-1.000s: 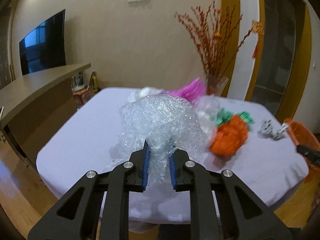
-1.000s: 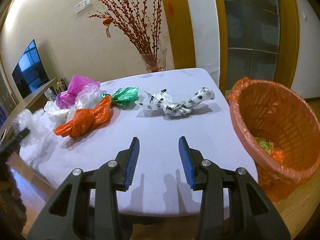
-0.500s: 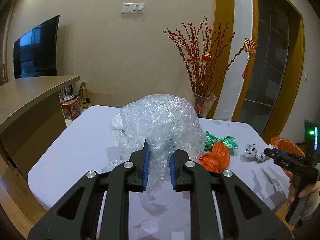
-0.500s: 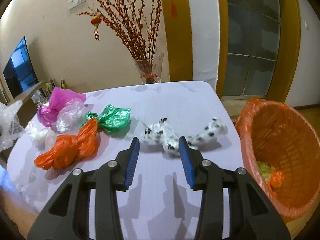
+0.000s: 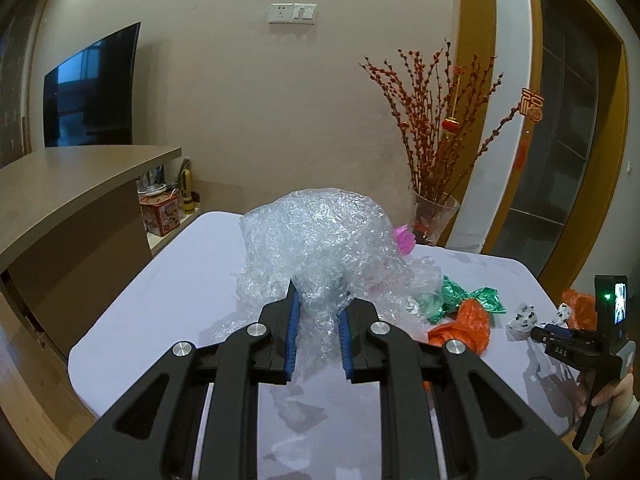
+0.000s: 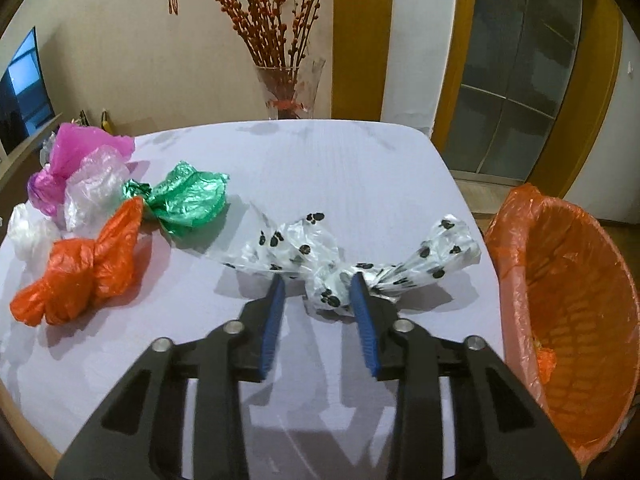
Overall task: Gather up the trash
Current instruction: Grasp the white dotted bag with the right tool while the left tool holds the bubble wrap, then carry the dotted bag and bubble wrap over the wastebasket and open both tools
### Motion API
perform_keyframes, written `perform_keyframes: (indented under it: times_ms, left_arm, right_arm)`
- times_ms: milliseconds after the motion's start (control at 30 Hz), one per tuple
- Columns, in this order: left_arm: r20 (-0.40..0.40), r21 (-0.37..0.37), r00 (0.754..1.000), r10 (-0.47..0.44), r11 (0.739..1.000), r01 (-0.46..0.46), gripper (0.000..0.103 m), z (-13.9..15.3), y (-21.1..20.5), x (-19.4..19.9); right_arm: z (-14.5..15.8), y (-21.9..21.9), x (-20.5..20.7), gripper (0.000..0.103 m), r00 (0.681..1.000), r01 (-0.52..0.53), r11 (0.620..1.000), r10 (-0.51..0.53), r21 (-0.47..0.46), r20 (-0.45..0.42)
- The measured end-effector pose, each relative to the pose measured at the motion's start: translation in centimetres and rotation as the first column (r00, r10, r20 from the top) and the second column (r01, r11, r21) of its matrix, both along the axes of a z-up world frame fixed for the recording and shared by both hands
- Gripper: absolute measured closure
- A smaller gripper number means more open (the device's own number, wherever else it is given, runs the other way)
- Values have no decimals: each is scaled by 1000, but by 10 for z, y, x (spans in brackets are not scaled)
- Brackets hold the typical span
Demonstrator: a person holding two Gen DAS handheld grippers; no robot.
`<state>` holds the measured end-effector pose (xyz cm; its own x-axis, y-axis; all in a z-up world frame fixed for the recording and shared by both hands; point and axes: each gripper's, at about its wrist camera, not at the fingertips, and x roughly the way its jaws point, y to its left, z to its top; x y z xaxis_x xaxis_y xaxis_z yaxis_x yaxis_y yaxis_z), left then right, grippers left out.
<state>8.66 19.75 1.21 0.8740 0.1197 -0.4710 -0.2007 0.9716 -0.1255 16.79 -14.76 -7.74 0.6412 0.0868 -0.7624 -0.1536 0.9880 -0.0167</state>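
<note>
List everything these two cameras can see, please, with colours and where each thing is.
bubble wrap: one, clear, clamped in the left gripper above the table
paw-print bag: one, white with black spots, table near the bin, between the right gripper's fingers
orange bag: one, table left
green bag: one, behind the orange bag
pink bag: one, far left
clear bags: two or so, beside the pink bag
bin: one, orange-lined, right of the table
table: one, white
vase of red branches: one, behind the table
TV: one, wall
left gripper: shut
right gripper: open
</note>
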Motion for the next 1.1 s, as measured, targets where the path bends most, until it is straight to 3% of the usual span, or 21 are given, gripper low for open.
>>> perform_keyframes:
  times_ms: [333, 667, 900, 1100]
  left_arm:
    - [-6, 1, 1000, -15, 1000, 15, 86, 0, -4, 1]
    - [-9, 3, 995, -104, 995, 104, 86, 1, -26, 3]
    - [-23, 8, 970, -243, 970, 243, 86, -1, -75, 10]
    - [-40, -2, 930, -367, 930, 367, 86, -5, -122, 14]
  right_arm:
    - [-2, -8, 2, 91, 1000, 29, 999, -29, 28, -7]
    - [14, -20, -19, 93, 999, 31, 995, -34, 99, 30]
    - [32, -39, -44, 93, 996, 36, 989, -46, 141, 71]
    - [46, -64, -68, 93, 990, 62, 982, -83, 177, 110]
